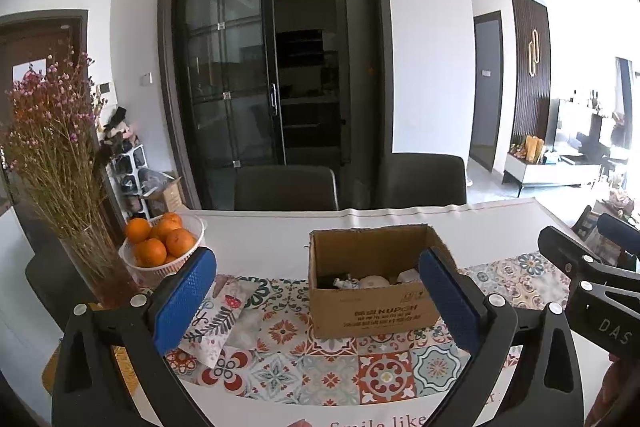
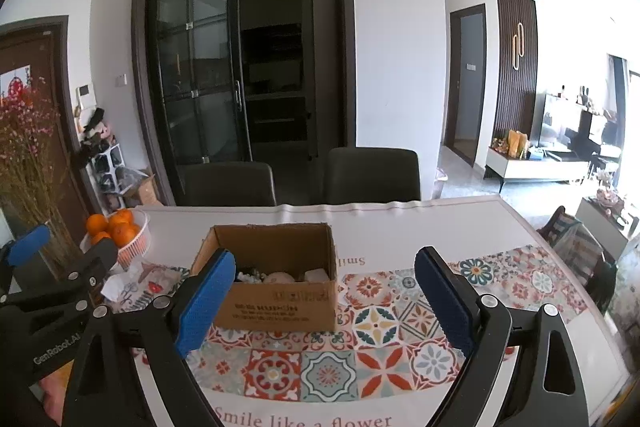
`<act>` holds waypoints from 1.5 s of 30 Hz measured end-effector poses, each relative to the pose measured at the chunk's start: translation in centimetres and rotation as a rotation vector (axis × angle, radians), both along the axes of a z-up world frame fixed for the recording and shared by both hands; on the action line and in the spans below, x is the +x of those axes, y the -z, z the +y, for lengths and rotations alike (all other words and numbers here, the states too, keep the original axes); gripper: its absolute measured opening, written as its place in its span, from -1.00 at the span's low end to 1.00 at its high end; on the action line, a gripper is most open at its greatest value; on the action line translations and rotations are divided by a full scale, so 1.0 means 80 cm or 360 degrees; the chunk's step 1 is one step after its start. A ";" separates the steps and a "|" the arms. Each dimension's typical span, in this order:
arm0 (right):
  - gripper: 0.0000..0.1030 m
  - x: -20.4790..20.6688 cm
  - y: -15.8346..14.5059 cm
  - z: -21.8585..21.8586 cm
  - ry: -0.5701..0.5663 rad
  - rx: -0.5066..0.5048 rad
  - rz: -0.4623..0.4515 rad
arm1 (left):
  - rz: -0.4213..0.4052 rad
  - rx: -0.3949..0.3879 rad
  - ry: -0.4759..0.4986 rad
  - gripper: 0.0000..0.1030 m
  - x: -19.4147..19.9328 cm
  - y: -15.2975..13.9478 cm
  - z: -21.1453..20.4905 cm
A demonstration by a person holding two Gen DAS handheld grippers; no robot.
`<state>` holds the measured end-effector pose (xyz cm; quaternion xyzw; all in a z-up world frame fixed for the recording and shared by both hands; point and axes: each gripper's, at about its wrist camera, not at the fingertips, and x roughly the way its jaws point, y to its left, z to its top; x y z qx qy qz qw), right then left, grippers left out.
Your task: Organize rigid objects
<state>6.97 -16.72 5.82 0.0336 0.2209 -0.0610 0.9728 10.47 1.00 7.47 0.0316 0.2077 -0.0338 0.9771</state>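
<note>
**Both grippers idle above worktop, box ahead**

Left gripper (image 1: 316, 291) — jaws spread wide, nothing between the blue pads, held above the white worktop (image 1: 500, 227). Right gripper (image 2: 324, 297) — same: jaws spread, holding nothing.

Open brown cardboard box (image 1: 372, 311) standing on the patterned tile-print runner (image 1: 332, 371), near worktop centre. Seen through the left gripper's gap, toward its right pad; in the right wrist view sits toward the left pad (image 2: 206, 303). Not touched by either gripper.

Inside the box: small pale rigid objects (image 1: 374, 281) low against the near wall — several whitish pieces plus something dark on the left; exact kinds too small to tell.

Left of the box: white slotted basket of oranges (image 1: 160, 243), clear glass vase of dried pink flowers (image 1: 60, 163) just beside it, crumpled floral-print paper (image 1: 218, 315) lying on the runner's left end.

Right gripper's black frame visible at right edge of left wrist view; left gripper's frame at left edge of right wrist view — side by side, apart.

Two dark chair backs (image 2: 372, 175) behind the far worktop edge.
</note>
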 end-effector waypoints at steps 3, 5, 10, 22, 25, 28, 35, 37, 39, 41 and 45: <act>0.81 -0.007 -0.004 0.001 0.0004 -0.0017 -0.0028 | -0.0022 0.0015 0.0000 1.00 -0.002 -0.002 0.000; 0.82 -0.010 -0.006 0.003 0.0009 -0.0033 -0.0045 | -0.0033 0.0010 0.0010 1.00 -0.004 -0.004 0.001; 0.83 -0.013 -0.009 0.006 -0.0002 -0.0042 -0.0068 | -0.0032 -0.0003 0.0026 1.00 -0.006 -0.005 0.004; 0.84 -0.015 -0.011 0.007 -0.0014 -0.0044 -0.0078 | -0.0068 0.0007 0.0022 1.00 -0.015 -0.012 0.003; 0.84 -0.015 -0.012 0.007 -0.0018 -0.0040 -0.0080 | -0.0064 0.0001 0.0024 1.00 -0.016 -0.011 0.001; 0.84 -0.017 -0.013 0.006 -0.0029 -0.0019 -0.0084 | -0.0059 -0.0012 0.0036 1.00 -0.017 -0.012 0.001; 0.84 -0.019 -0.012 0.002 -0.0014 -0.0033 -0.0090 | -0.0071 0.0001 0.0030 1.00 -0.020 -0.013 -0.003; 0.84 -0.019 -0.011 0.000 -0.0013 -0.0032 -0.0088 | -0.0074 0.0004 0.0028 1.00 -0.020 -0.013 -0.004; 0.84 -0.021 -0.010 -0.001 -0.0010 -0.0030 -0.0087 | -0.0079 0.0008 0.0027 1.00 -0.021 -0.014 -0.005; 0.84 -0.020 -0.010 -0.002 -0.0007 -0.0030 -0.0089 | -0.0083 0.0008 0.0026 1.00 -0.022 -0.014 -0.005; 0.84 -0.021 -0.010 -0.003 -0.0011 -0.0026 -0.0090 | -0.0090 0.0009 0.0025 1.00 -0.023 -0.015 -0.005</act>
